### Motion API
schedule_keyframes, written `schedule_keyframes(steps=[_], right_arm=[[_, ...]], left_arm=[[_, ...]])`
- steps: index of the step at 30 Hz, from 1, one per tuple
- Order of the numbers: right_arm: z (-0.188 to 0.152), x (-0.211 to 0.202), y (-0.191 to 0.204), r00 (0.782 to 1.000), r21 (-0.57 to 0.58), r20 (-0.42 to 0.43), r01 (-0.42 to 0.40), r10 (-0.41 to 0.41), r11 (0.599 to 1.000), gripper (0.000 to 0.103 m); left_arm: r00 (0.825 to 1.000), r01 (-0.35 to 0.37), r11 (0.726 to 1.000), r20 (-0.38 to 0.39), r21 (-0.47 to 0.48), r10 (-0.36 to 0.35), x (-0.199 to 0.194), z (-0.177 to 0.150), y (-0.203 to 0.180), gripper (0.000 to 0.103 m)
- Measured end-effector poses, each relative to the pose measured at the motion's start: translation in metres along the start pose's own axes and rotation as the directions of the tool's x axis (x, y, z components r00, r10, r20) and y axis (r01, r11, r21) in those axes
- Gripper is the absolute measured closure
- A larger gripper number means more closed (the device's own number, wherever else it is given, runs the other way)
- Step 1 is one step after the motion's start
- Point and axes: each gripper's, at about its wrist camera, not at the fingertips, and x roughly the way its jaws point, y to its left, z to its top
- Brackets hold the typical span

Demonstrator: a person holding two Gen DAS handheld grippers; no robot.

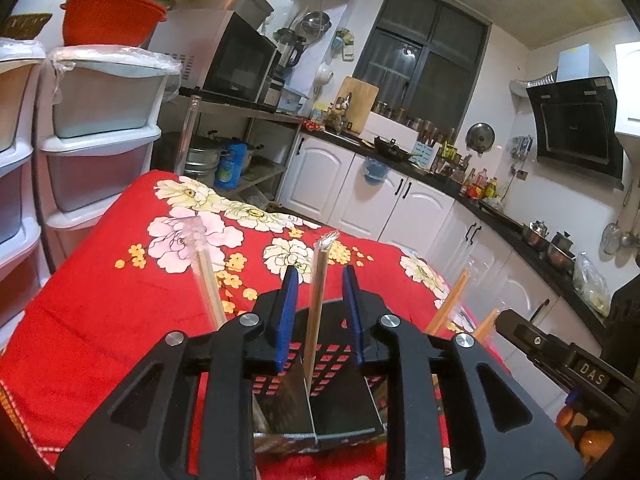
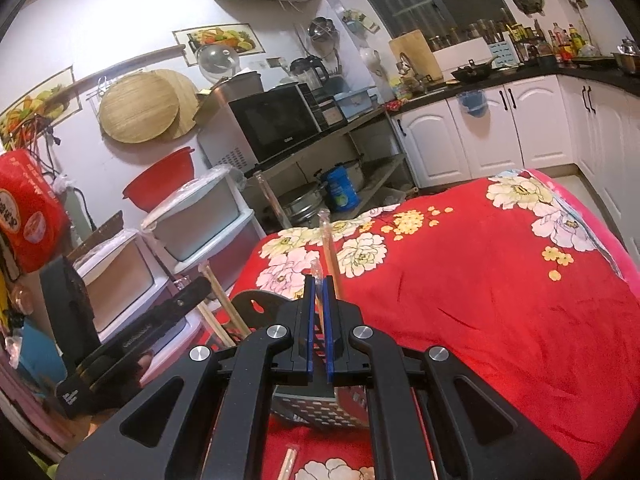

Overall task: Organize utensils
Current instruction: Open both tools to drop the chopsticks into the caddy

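Observation:
A black perforated utensil holder [image 1: 320, 392] stands on the red floral cloth, right under my left gripper [image 1: 320, 284]. The left jaws are open, and a wrapped chopstick pair [image 1: 318, 300] stands upright in the holder between them, touching neither. More wrapped chopsticks lean in the holder at left [image 1: 208, 276] and right [image 1: 448, 304]. My right gripper [image 2: 319, 292] is shut on a wrapped chopstick pair [image 2: 329, 244], held upright over the holder [image 2: 316, 404]. Other chopsticks [image 2: 222, 312] lean in the holder's left side. A loose wrapped pair [image 2: 289, 462] lies on the cloth below.
The table is covered by the red floral cloth [image 2: 480, 300]. White plastic drawers [image 1: 96, 128] stand at its left. A microwave [image 1: 236, 64] on a metal shelf and white cabinets [image 1: 400, 196] with a dark counter lie beyond. The other gripper's body [image 1: 568, 364] is at right.

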Motion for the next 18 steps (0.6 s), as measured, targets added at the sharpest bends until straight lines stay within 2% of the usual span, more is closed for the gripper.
schedule_keyframes(steps=[7, 10, 18], right_arm=[[-0.004, -0.001, -0.002, 1.0, 0.007, -0.016, 0.006, -0.006, 1.0, 0.098], [-0.006, -0.003, -0.001, 1.0, 0.009, -0.021, 0.011, -0.011, 1.0, 0.091], [-0.009, -0.008, 0.003, 1.0, -0.01, -0.025, 0.013, -0.013, 1.0, 0.083]], left_arm=[[1.0, 0.0, 1.0, -0.019, -0.02, 0.0, -0.007, -0.003, 0.005, 0.078], [1.0, 0.005, 1.0, -0.026, -0.024, -0.005, -0.01, -0.005, 0.007, 0.074], [0.999, 0.023, 0.999, -0.037, -0.034, -0.024, -0.025, -0.009, 0.006, 0.059]])
